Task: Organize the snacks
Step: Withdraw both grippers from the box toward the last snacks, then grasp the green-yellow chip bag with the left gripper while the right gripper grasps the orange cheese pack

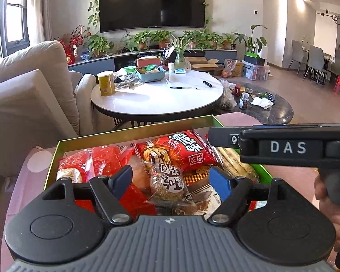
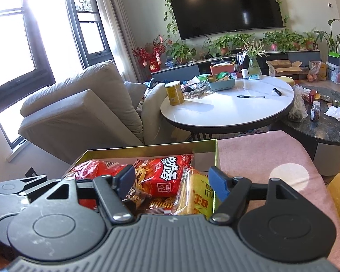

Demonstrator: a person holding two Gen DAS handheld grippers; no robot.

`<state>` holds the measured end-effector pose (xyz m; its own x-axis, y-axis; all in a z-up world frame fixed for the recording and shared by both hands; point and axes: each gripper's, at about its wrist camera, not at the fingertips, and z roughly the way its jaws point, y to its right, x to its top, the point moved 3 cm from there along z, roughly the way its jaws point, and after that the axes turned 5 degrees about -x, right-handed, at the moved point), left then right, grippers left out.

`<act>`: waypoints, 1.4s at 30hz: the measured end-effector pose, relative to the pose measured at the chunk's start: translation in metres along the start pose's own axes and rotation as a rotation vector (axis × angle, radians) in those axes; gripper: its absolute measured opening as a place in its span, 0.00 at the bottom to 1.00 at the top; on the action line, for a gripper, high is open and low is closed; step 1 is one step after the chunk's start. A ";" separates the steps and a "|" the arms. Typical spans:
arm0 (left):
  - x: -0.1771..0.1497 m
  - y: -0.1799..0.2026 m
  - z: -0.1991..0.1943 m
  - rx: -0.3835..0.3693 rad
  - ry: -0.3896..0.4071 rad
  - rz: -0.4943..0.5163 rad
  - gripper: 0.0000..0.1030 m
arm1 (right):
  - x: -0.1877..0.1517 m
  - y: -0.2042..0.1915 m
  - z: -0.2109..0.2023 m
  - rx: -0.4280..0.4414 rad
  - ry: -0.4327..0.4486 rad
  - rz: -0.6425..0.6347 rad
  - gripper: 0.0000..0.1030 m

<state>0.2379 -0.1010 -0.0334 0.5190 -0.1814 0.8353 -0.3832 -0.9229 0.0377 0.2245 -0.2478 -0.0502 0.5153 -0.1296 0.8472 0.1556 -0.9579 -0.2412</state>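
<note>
- The gold-rimmed box [image 1: 133,129] sits on a pink cloth [image 2: 260,151] with pale dots, and it is already heaped with snacks. Its far rim lies close to the cloth's far edge, so a shove from either tool could slide it toward that drop.
- The pile is loose and slippery, and one more packet dropped on top may skid over the low wall instead of settling.
- The right gripper [image 2: 172,181] hangs over the box's right half with its jaws spread and nothing between them. The yellow packet [image 2: 196,195] stands on edge against the right wall below it, so a careless descent could crush it or tip it out.
- The left gripper [image 1: 171,178] hovers over the middle of the box, jaws spread and pinching nothing. If it closes from here it could catch a neighbouring wrapper by a corner and drag that one out too.
- The two tools are crowded, since the other tool's body, marked DAS, crosses just beyond the left gripper's right finger. A sideways move could knock them together.
- The red noodle packet [image 1: 181,150] leans on the far side of the heap. A nudge could push it over the far rim.
- The small round cake packet [image 1: 167,183] lies directly between the left gripper's blue pads [image 1: 219,181], apart from both. Its clear wrapper looks slick and its contents brittle, so a hard squeeze would likely crumble it.
</note>
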 end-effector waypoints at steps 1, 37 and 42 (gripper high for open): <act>0.000 0.000 -0.003 0.001 0.004 0.001 0.71 | 0.000 0.000 -0.001 0.001 0.001 0.000 0.82; -0.116 0.110 -0.078 -0.298 -0.196 0.403 0.78 | -0.067 0.004 -0.101 -0.077 -0.085 -0.116 0.82; -0.110 0.117 -0.063 -0.322 -0.213 0.449 0.78 | -0.090 0.009 -0.112 -0.122 -0.133 -0.164 0.83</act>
<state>0.0873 -0.1680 -0.0865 0.3817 -0.6255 0.6805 -0.7962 -0.5964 -0.1016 0.0852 -0.2735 -0.0751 0.5994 0.0579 0.7984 0.1476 -0.9883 -0.0391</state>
